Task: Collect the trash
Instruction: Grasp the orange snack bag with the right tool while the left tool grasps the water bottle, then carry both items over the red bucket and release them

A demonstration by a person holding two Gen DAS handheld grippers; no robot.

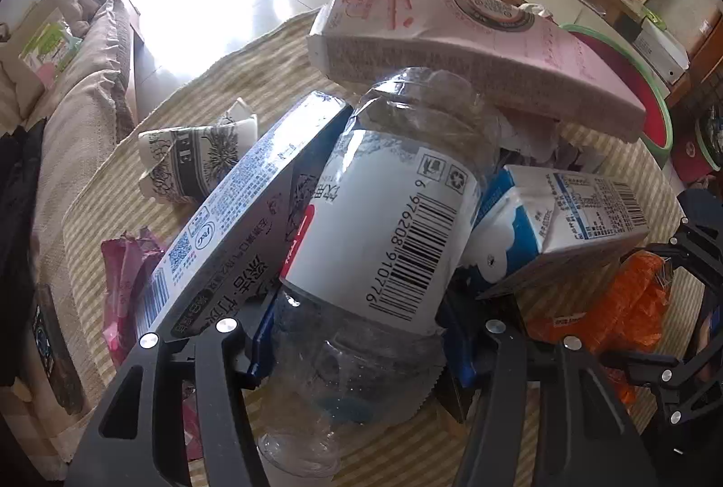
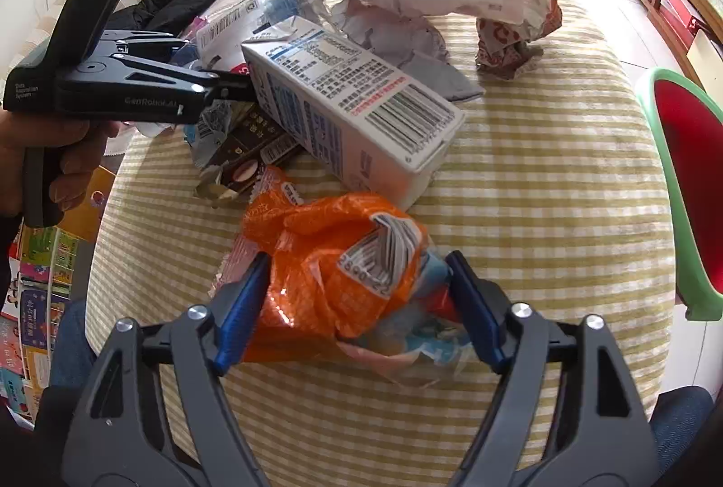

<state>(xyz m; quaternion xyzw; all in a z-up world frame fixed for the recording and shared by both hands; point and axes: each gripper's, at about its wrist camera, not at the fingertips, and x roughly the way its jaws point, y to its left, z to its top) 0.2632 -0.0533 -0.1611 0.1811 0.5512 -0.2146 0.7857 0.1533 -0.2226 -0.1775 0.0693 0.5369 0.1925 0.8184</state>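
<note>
In the left wrist view my left gripper (image 1: 357, 356) is shut on a crushed clear plastic bottle (image 1: 384, 224) with a white barcode label, amid a pile of trash. In the right wrist view my right gripper (image 2: 359, 310) has its blue pads on both sides of an orange plastic wrapper (image 2: 330, 261) lying on the striped cloth; the jaws stand wide and touch it. The left gripper (image 2: 226, 89) shows there at the left, reaching into the pile. The red basin with a green rim (image 2: 687, 179) stands at the right.
Around the bottle lie a blue-white milk carton (image 2: 352, 102), a pink carton (image 1: 474, 57), a blue-grey box (image 1: 235, 215), a crumpled paper cup (image 1: 194, 157), a pink wrapper (image 1: 126, 274) and crumpled paper (image 2: 515, 30). A sofa (image 1: 77, 102) is at the left.
</note>
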